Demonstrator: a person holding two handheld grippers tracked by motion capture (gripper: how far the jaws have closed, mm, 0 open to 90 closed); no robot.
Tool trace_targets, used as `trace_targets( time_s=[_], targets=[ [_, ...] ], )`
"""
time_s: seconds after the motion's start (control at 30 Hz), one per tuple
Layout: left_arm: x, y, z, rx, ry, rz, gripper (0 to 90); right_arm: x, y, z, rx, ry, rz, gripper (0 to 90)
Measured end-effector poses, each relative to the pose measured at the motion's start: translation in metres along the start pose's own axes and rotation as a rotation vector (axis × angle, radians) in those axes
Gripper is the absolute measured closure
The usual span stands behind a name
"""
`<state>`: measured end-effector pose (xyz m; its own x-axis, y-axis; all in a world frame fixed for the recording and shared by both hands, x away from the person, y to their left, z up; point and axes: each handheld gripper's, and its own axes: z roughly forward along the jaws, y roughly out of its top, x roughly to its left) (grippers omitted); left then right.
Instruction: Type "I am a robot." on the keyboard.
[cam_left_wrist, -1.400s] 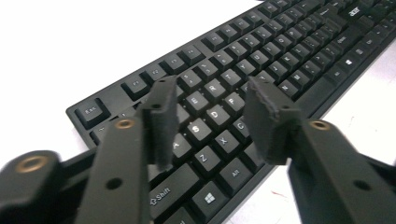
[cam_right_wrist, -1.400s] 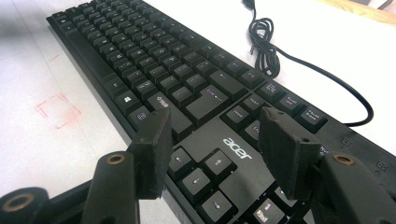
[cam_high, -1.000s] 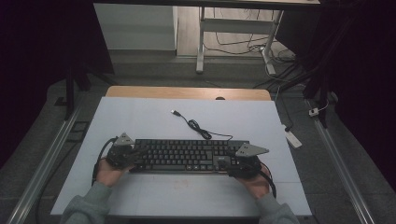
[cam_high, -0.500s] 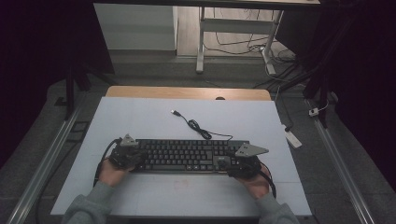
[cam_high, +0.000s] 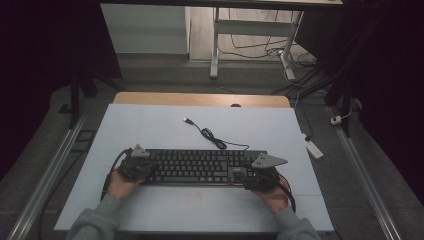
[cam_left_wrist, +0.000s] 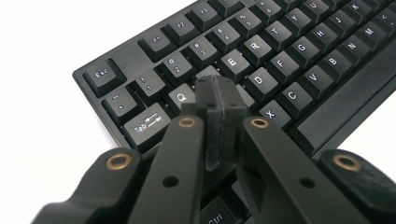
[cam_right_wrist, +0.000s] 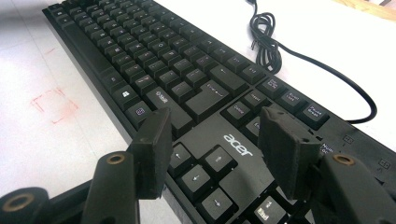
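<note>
A black keyboard (cam_high: 200, 167) lies across the front half of the white table top (cam_high: 150, 125). Its black cable (cam_high: 215, 140) curls away toward the back and ends in a USB plug (cam_high: 187, 120). My left gripper (cam_high: 134, 167) is at the keyboard's left end. In the left gripper view the left gripper (cam_left_wrist: 218, 93) is shut with nothing in it, its tips over the keys between Q and E on the keyboard (cam_left_wrist: 280, 51). My right gripper (cam_high: 257, 175) hovers at the keyboard's right end. Over the arrow keys and the logo of the keyboard (cam_right_wrist: 187, 84), the right gripper (cam_right_wrist: 217, 130) stands open.
A faint red mark (cam_right_wrist: 53, 105) is drawn on the table in front of the keyboard. A white block (cam_high: 313, 147) hangs off the table's right edge. A wooden strip (cam_high: 200, 99) runs along the back edge. Metal rails (cam_high: 50, 170) flank the table.
My left gripper has crept slightly to the right, further over the keyboard's left end. The right gripper and the keyboard have stayed where they were.
</note>
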<state>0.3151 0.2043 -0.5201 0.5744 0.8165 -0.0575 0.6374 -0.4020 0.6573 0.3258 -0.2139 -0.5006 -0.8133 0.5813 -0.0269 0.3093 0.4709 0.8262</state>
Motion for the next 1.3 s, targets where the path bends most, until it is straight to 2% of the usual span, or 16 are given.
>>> trace_targets(
  time_s=[0.23, 0.4, 0.5, 0.57, 0.67, 0.77, 0.87, 0.93, 1.13, 1.3],
  targets=[
    [0.000, 0.000, 0.002, 0.013, 0.004, 0.002, 88.9, 0.000, 0.000, 0.000, 0.001, -0.001, 0.000, 45.3],
    [0.000, -0.001, 0.002, 0.005, 0.001, 0.001, 89.0, 0.000, 0.000, 0.000, 0.002, -0.002, -0.001, 45.3],
    [-0.001, 0.000, -0.002, -0.021, -0.003, 0.001, 88.9, 0.000, 0.000, 0.000, 0.001, -0.002, -0.002, 45.3],
    [-0.001, 0.001, -0.008, -0.057, -0.015, -0.006, 88.4, 0.000, 0.000, 0.000, 0.001, -0.002, -0.002, 45.3],
    [-0.001, 0.001, -0.015, -0.100, -0.049, -0.019, 80.1, -0.001, 0.000, 0.000, -0.003, -0.002, -0.001, 45.2],
    [-0.002, 0.001, -0.020, -0.129, -0.056, -0.033, 63.5, -0.001, 0.000, 0.000, -0.003, -0.004, -0.001, 45.2],
    [-0.003, 0.003, -0.024, -0.137, -0.064, -0.047, 48.1, 0.000, 0.000, 0.000, -0.003, -0.001, -0.001, 45.2],
    [-0.004, 0.004, -0.028, -0.141, -0.070, -0.038, 40.7, 0.000, 0.000, 0.000, -0.001, 0.000, -0.002, 45.2],
    [-0.006, 0.006, -0.031, -0.150, -0.094, -0.028, 36.3, -0.001, 0.000, 0.000, -0.004, -0.001, 0.001, 45.1],
    [-0.006, 0.005, -0.031, -0.147, -0.097, -0.031, 35.7, 0.000, 0.000, 0.000, -0.003, 0.002, 0.000, 45.1]
  ],
)
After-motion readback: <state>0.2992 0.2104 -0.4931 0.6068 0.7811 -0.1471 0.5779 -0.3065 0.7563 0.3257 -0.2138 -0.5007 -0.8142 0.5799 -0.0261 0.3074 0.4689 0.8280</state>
